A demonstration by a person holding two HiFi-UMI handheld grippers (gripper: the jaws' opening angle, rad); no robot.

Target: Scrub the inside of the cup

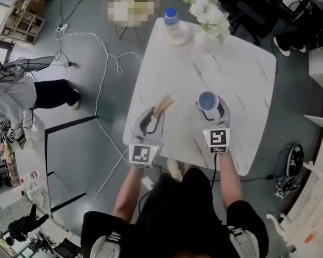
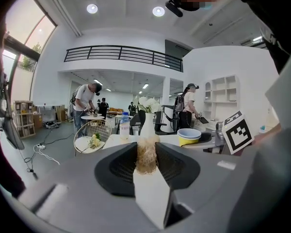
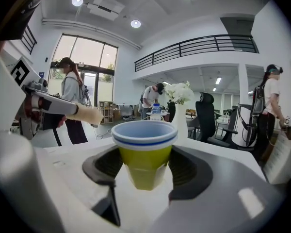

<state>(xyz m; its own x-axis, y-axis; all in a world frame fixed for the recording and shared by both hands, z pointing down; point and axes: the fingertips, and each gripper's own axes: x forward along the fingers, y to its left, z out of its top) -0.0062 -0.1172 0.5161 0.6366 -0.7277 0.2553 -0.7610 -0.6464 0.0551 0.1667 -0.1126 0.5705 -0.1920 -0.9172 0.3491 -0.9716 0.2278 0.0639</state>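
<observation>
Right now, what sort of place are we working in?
Likely an open-plan office or lab space, not a kitchen: office chairs, a mezzanine railing overhead, and loose cables trailing beside the table.

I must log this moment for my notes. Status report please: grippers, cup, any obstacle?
Left gripper shut on brush. Right gripper shut on cup, upright. Brush outside cup, to its left. Nothing between them.
</observation>
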